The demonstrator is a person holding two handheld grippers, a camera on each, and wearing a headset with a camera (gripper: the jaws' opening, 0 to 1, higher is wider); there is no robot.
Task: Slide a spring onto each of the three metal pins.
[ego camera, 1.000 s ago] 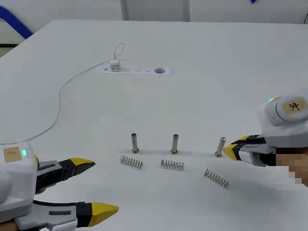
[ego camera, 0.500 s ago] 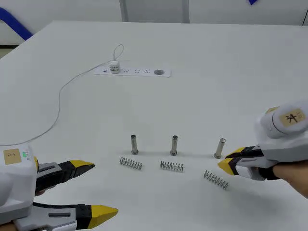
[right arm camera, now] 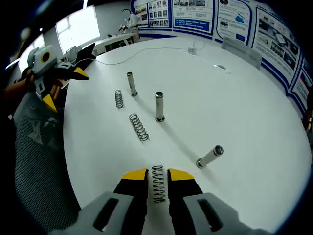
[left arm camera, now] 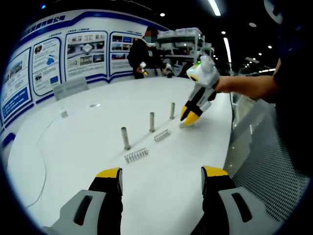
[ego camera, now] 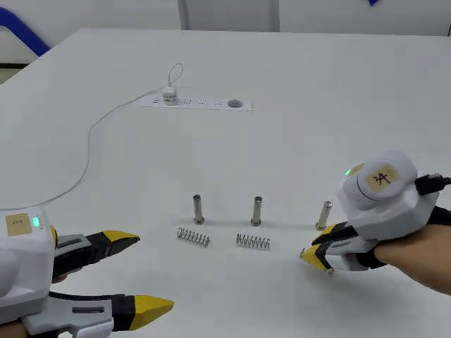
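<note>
The right gripper [right arm camera: 157, 175] straddles the near-right spring [right arm camera: 157, 188] lengthwise with close-set jaws, grip unclear, and the right pin [right arm camera: 209, 156] stands just beyond it.

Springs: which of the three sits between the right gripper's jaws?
The rightmost spring in the head view, beside the right pin, lies between the jaws of the right gripper. The left spring and middle spring lie free on the table.
</note>
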